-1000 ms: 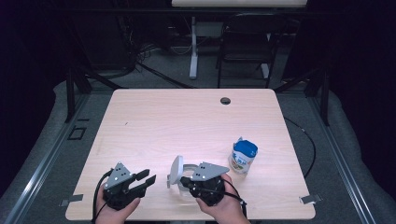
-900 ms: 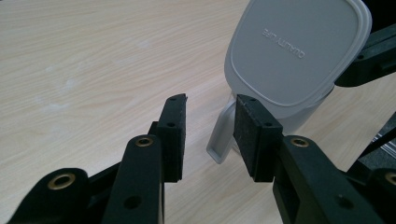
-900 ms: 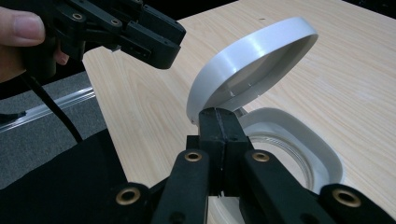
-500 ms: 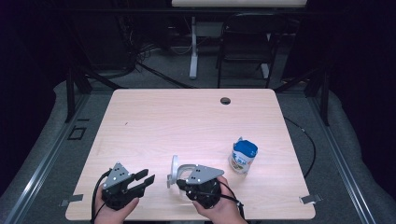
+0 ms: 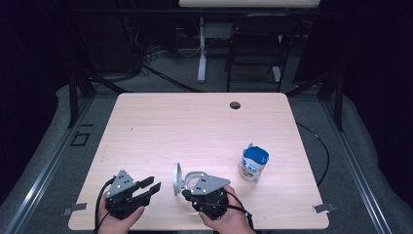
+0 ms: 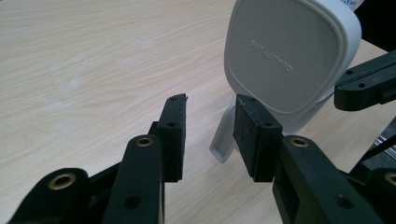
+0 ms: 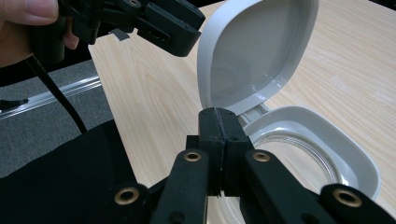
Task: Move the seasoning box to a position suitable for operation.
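Near the front edge of the wooden table [image 5: 195, 126], the right gripper [image 5: 187, 187] had its jaws pressed together. In the right gripper view the closed jaws met right at the hinge of a white flip-top lid [image 7: 261, 84]; whether they pinched the hinge itself or only touched it could not be told. The lid's cap stood open and upright, its hollow inside facing that camera, while its ring-shaped base [image 7: 322, 144] lay flat on the wood just beyond the jaws.

The left gripper [image 5: 148, 187] rested to the left of the lid, in the person's left hand [image 5: 119, 219]. Its jaws were spread, with nothing between the pads. In the left gripper view the smooth outer face of the cap [image 6: 285, 51], with faint raised lettering on it, rose just past the jaw tips, close but not touching them, and a jaw of the right gripper [image 6: 366, 81] reached in from the right edge.

A jar with a blue label [image 5: 254, 164] stood upright on the table, well to the right of both grippers and apart from the lid. A small dark round hole [image 5: 235, 105] sat near the table's far edge.
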Demonstrator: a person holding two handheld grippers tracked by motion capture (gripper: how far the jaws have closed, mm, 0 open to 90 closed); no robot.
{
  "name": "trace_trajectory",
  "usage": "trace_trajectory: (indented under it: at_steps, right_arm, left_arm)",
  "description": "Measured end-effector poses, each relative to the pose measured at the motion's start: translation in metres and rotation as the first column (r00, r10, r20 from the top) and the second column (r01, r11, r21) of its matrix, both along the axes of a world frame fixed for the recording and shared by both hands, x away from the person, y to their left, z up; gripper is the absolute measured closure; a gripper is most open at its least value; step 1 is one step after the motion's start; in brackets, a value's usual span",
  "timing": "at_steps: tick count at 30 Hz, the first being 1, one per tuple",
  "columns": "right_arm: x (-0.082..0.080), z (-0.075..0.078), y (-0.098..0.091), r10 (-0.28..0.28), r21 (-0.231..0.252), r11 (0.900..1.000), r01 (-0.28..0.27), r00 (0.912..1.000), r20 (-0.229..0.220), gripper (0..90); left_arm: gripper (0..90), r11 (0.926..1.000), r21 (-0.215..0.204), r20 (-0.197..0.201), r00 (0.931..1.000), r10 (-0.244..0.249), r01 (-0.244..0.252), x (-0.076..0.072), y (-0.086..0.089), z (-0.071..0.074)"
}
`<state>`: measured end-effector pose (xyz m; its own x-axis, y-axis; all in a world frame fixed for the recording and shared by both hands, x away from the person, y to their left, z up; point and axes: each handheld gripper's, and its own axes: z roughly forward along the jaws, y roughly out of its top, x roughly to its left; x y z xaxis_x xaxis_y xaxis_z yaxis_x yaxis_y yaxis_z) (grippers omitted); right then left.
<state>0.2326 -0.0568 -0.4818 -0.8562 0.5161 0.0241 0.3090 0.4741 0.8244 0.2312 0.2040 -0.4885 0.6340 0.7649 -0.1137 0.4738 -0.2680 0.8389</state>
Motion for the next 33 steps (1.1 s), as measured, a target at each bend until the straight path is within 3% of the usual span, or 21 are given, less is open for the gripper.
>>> trace_trajectory:
  at_steps: [6, 15, 27, 33]
  right_arm:
    - [0.001, 0.000, -0.002, -0.007, -0.001, 1.0000, 0.007, 1.0000, -0.001, 89.1]
    - [0.006, 0.004, -0.012, -0.033, 0.016, 0.9993, 0.033, 0.9994, 0.005, 80.3]
    - [0.012, 0.012, -0.029, -0.095, 0.064, 0.9935, 0.094, 0.9954, 0.013, 66.7]
    - [0.014, 0.015, -0.038, -0.131, 0.054, 0.9901, 0.130, 0.9912, 0.021, 62.7]
  left_arm:
    - [64.4, 1.0000, 0.002, -0.002, 1.0000, 0.002, -0.002, 0.001, 0.001, -0.001]
    - [62.6, 0.9999, -0.007, 0.005, 0.9999, 0.014, -0.014, 0.001, 0.009, -0.002]
    - [60.7, 0.9995, -0.021, 0.005, 0.9997, 0.023, -0.023, 0.004, 0.012, -0.003]
    - [60.3, 0.9997, -0.015, 0.005, 0.9998, 0.017, -0.017, 0.006, 0.012, -0.003]
